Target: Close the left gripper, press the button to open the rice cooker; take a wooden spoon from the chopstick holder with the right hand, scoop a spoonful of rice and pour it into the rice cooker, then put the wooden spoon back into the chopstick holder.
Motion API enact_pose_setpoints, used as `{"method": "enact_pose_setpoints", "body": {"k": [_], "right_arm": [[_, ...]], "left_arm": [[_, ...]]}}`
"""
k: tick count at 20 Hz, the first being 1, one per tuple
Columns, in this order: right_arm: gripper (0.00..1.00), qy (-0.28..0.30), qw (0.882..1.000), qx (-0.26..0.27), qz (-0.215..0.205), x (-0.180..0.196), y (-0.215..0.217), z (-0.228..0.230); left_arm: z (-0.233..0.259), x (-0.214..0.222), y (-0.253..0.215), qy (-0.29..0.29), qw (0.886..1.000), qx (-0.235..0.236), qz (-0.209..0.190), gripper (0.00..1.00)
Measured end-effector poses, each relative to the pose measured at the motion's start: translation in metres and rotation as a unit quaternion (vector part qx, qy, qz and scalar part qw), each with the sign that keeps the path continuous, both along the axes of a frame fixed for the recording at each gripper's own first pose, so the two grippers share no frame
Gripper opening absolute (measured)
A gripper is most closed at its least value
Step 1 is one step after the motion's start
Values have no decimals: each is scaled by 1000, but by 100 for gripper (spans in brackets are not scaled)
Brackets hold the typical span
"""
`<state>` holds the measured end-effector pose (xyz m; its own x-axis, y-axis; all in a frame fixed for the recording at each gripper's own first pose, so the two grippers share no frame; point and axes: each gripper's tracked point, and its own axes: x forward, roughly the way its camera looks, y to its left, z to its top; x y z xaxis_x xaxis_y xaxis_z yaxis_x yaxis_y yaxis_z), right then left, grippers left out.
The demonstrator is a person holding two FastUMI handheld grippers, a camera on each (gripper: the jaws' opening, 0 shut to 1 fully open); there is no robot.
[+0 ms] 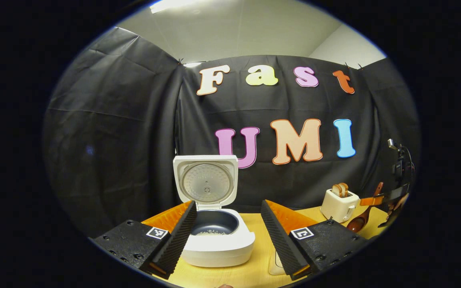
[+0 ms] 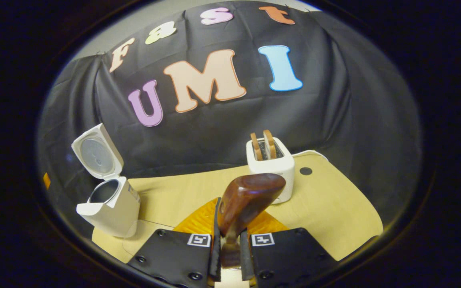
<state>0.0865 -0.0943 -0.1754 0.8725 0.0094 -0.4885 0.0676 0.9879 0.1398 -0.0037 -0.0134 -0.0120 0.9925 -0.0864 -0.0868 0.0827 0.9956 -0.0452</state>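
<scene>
The white rice cooker [image 1: 218, 244] stands open with its lid [image 1: 206, 182] upright, and a little rice lies in its dark pot [image 1: 213, 226]. My left gripper [image 1: 228, 206] is open wide just in front of it, one finger on each side, holding nothing. My right gripper [image 2: 230, 228] is shut on the handle of the wooden spoon [image 2: 250, 198], whose brown bowl sticks up ahead of the fingers. In the left gripper view the same spoon [image 1: 357, 223] hangs bowl-down from the right gripper [image 1: 388, 198] at the far right. In the right gripper view the cooker [image 2: 112, 210] sits at the left.
A white toaster [image 1: 339, 205] with two bread slices stands on the wooden table [image 1: 254, 272], right of the cooker. In the right gripper view the toaster [image 2: 272, 170] is just beyond the spoon. The table's rounded edge [image 2: 358, 236] runs at the right.
</scene>
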Motion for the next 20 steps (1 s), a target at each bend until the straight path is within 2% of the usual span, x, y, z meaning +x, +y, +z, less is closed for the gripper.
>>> {"method": "enact_pose_setpoints", "body": {"k": [5, 12, 14, 20], "right_arm": [[22, -11, 1000, 7, 23, -3, 40, 11], [23, 3, 997, 1, 74, -7, 106, -13], [22, 7, 996, -6, 84, -8, 118, -21], [22, 16, 994, -48, 100, -8, 137, -49]], "left_arm": [[1, -4, 11, -3, 1000, 3, -2, 95], [-2, -14, 40, 2, 1000, 10, 14, 95], [-4, -19, 49, 4, 1000, 9, 22, 93], [-10, -27, 66, 10, 999, 16, 38, 95]]}}
